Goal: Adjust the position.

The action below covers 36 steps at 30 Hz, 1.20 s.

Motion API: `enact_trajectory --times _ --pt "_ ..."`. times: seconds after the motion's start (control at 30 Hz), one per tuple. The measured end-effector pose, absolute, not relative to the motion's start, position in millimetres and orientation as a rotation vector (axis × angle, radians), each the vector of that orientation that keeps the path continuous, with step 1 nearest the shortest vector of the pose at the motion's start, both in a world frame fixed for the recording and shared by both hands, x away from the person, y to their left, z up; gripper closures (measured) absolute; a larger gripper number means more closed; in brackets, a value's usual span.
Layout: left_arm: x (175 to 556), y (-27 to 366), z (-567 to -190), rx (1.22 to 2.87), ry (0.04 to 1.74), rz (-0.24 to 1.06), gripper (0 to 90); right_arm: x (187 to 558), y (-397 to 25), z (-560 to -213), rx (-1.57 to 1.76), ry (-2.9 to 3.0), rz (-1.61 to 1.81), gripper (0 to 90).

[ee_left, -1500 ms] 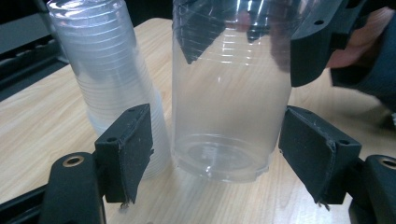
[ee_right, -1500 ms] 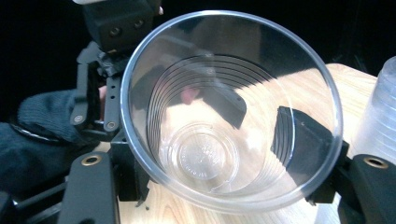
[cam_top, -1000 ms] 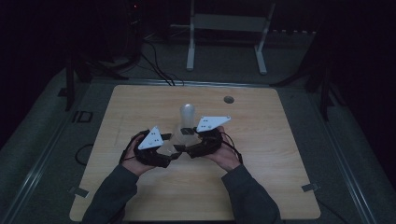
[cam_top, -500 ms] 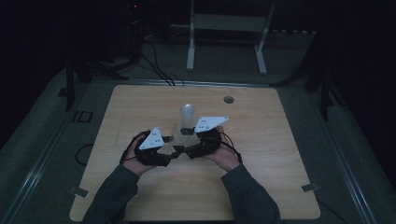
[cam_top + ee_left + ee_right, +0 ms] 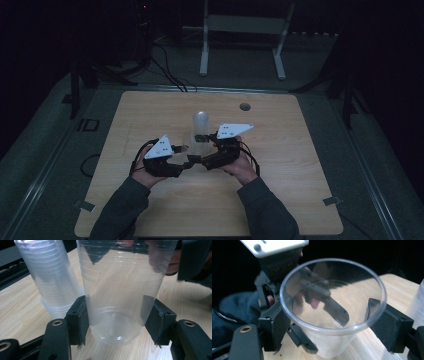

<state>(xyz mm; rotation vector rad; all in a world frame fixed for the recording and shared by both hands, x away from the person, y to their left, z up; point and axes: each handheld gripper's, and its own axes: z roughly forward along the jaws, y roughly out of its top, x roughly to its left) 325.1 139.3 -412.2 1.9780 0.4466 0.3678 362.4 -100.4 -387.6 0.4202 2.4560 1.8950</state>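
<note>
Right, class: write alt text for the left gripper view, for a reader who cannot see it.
A clear plastic cup stands upright between the left gripper's two black jaws, which press its lower sides. A stack of cups stands just behind it to the left on the wooden table.

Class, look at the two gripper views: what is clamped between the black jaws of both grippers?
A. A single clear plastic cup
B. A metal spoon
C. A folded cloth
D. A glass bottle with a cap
A. The left gripper closes its jaws on the lower wall of the clear plastic cup, and the right gripper grips the same cup just under its open rim; the stack of cups stands beside it.
</note>
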Motion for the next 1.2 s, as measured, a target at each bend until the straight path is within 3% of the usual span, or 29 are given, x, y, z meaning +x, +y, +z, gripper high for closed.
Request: enact_trajectory --times 0.8,1.0,1.2 --pt "330.0 137.8 -421.1 1.857 0.422 0.213 40.8 360.6 -103.2 -385.0 0.384 2.356 2.044 27.9" --pt "328.8 134.3 -419.7 1.898 0.436 0.248 29.3 358.3 -102.5 -383.4 0.370 2.353 2.007 28.4" --pt "328.7 140.1 -416.8 1.887 0.457 0.278 25.6 355.6 -105.4 -379.7 0.371 2.333 1.933 28.5"
